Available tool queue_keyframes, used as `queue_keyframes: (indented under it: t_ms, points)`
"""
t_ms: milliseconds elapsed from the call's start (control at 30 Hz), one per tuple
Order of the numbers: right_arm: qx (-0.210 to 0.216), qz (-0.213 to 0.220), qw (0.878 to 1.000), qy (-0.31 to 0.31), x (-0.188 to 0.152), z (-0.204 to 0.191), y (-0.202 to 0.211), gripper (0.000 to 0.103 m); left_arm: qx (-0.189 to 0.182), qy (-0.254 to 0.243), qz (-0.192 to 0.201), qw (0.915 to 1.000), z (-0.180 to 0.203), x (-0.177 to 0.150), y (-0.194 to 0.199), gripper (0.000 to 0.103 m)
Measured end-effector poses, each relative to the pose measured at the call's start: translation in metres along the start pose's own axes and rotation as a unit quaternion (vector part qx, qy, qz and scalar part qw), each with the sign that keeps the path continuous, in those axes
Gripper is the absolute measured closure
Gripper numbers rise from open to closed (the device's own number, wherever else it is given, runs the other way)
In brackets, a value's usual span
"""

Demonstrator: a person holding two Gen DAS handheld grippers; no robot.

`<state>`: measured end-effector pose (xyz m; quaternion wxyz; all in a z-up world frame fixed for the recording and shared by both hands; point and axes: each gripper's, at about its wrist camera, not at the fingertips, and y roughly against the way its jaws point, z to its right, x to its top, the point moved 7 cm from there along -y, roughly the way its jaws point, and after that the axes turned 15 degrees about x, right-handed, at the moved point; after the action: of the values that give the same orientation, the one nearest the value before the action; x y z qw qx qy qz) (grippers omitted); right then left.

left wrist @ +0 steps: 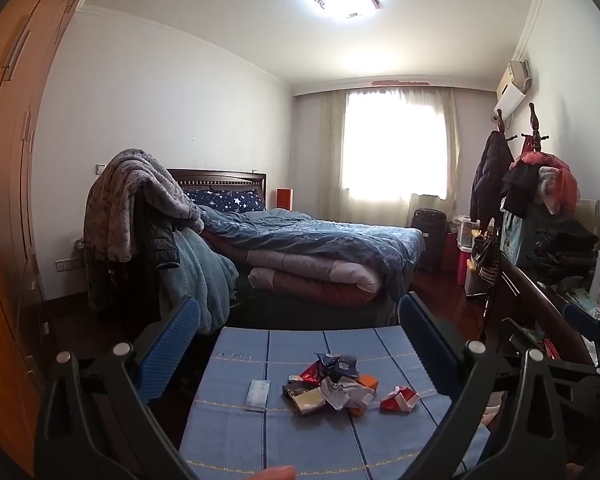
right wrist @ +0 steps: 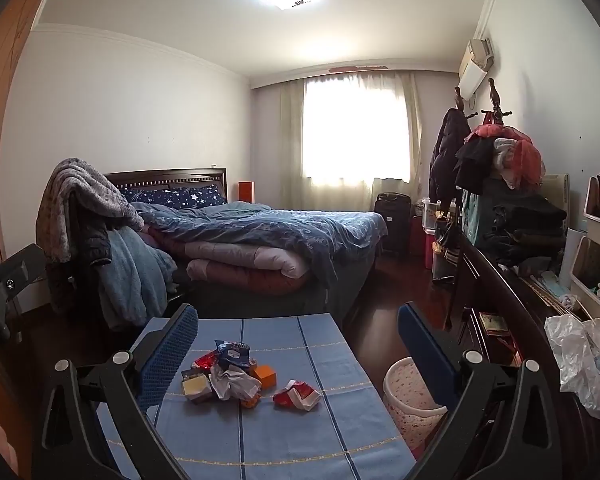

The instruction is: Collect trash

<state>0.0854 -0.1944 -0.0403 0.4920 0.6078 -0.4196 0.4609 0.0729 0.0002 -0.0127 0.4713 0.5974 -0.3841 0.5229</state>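
Bedroom table (right wrist: 332, 420) is carrying crumpled wrappers (right wrist: 228, 380), looking light and crushable; pinching a raised fold seems best. Left gripper (left wrist: 300, 344) and right gripper (right wrist: 296, 344) are hovering wide open, empty.

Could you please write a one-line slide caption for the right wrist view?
Open right tool above a blue tablecloth with crumpled wrappers; a pink-speckled bin stands beside the table.

On our table (right wrist: 340, 420): trash pile (right wrist: 228, 376), lone wrapper (right wrist: 296, 394) to its right.
Right of table: bin (right wrist: 410, 396).
Behind table: bed (right wrist: 260, 232).
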Motion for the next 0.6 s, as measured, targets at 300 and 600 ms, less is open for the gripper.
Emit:
queue_keyframes:
  t_ms: [300,600]
  points:
    - [0.006,-0.009,1.0,-0.002,-0.0079,-0.0003,-0.007,0.004,0.001,-0.005,-0.007,1.0,0.0049,-0.0024,-0.0022,0.003]
    - [0.007,-0.013,1.0,-0.006,-0.0079,0.0029,-0.009,0.004,0.0,-0.005,-0.007,1.0,0.0055,-0.0031,-0.0031,0.003]
